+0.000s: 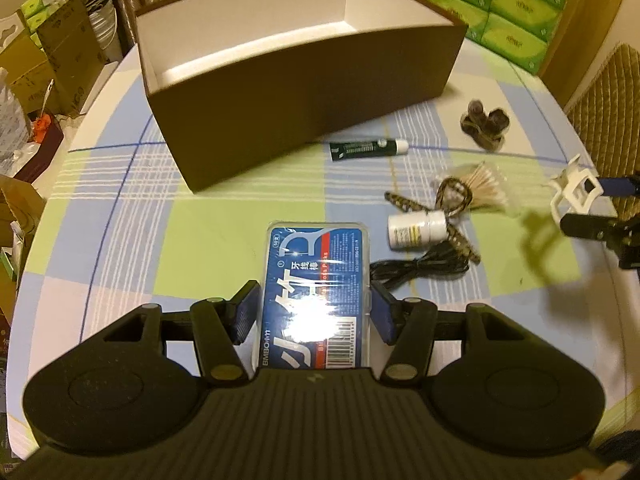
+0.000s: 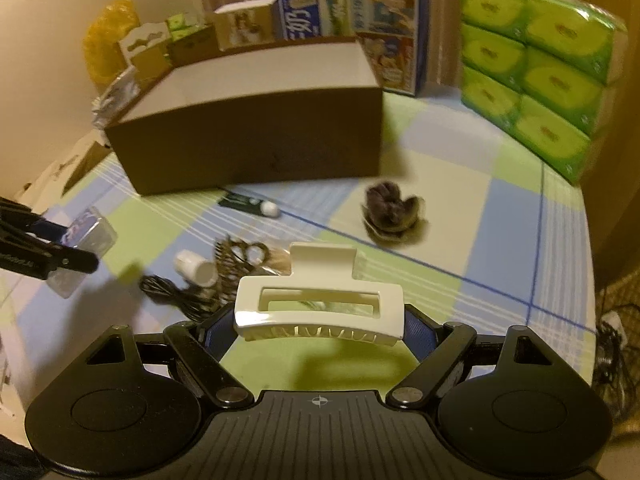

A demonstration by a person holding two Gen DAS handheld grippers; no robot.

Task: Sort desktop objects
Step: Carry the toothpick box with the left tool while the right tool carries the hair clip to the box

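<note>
a lived-in home: checked tablecloth (image 1: 120, 216), stacked tissue packs (image 2: 536, 72), cardboard boxes (image 1: 60, 56).

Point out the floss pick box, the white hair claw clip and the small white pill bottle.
floss pick box (image 1: 316, 280), left wrist view, on its blue label.
white hair claw clip (image 2: 320, 316), right wrist view, on its lower front bar.
small white pill bottle (image 1: 416, 229), left wrist view, on its side.

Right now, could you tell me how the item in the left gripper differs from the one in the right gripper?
The left gripper holds a clear, flat floss pick box with a blue label; the right gripper holds a plain white hair claw clip. The box is solid and rectangular; the clip is open-framed with teeth. Both are clamped above the table.
</note>
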